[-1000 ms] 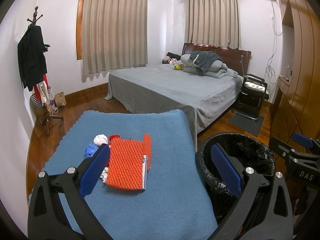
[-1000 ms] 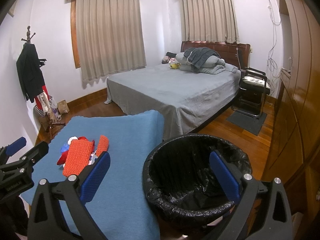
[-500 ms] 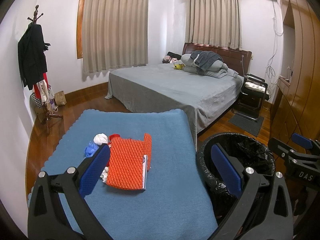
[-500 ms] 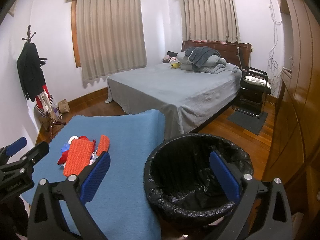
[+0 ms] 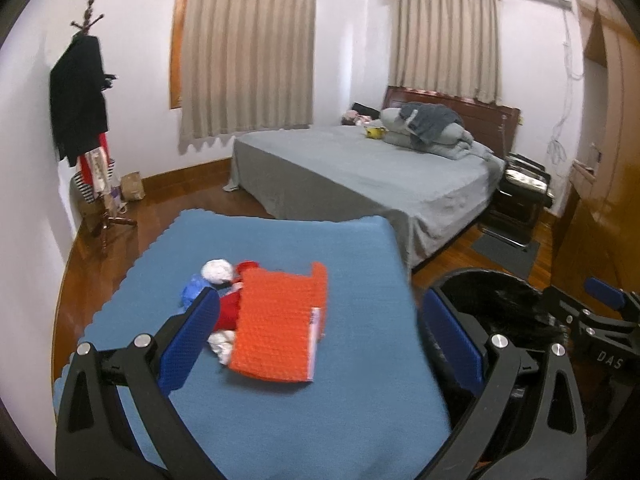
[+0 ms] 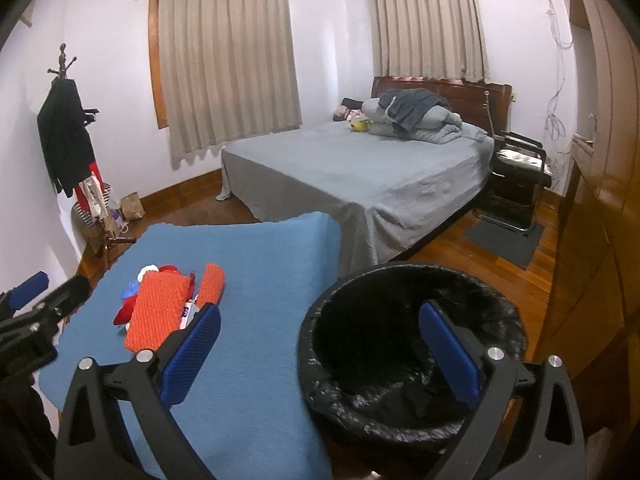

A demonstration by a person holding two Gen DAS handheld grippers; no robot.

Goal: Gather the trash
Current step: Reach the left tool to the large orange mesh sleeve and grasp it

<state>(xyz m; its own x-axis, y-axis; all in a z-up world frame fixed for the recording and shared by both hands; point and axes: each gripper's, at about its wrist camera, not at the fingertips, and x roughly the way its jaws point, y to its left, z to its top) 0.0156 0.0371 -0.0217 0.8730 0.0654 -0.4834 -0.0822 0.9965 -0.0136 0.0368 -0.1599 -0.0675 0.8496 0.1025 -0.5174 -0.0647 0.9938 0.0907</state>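
Hovering with jaws spread wide and empty, the left gripper [image 5: 320, 336] faces the trash pile [image 5: 260, 320] (orange mesh on top) on the blue cloth [image 5: 280, 420]. Equally wide, the right gripper [image 6: 320, 348] hangs above the black-lined bin [image 6: 400, 344]; beyond stands the grey bed [image 6: 360, 176].

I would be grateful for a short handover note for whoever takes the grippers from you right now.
Left gripper: open, empty, facing the trash pile.
Right gripper: open, empty, over the near rim of the bin.
Trash sits together on the blue cloth: orange mesh piece, white wad, blue scrap, red piece.
Done: nothing picked up; I see no trash in the bin.
Left: every piece into the bin.
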